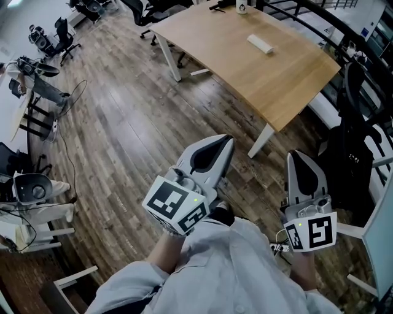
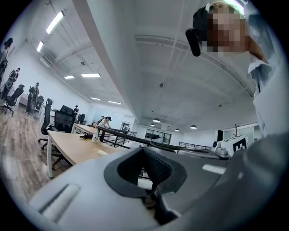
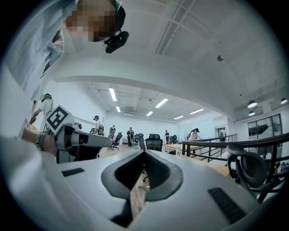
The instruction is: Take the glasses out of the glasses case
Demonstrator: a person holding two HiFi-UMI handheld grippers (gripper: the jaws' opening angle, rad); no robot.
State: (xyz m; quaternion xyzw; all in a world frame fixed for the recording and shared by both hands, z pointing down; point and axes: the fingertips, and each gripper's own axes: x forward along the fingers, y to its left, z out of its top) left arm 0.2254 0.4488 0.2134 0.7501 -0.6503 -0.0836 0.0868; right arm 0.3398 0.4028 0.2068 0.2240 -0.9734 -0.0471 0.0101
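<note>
Lower middle of the head view: left claw, jaws pressed together, nothing between them, pointing toward the upper right of the frame. Lower right: right claw, likewise closed and empty, beside the left and apart from it. Same closed tips in the left gripper view and in the right gripper view. Both held level over the wooden floor, well short of the tabletop at upper right. On that tabletop, near its far edge, a pale oblong thing lying flat; perhaps the glasses case, too small to tell. Near the top edge, a small white bottle. At the right edge, a black office chair.
</note>
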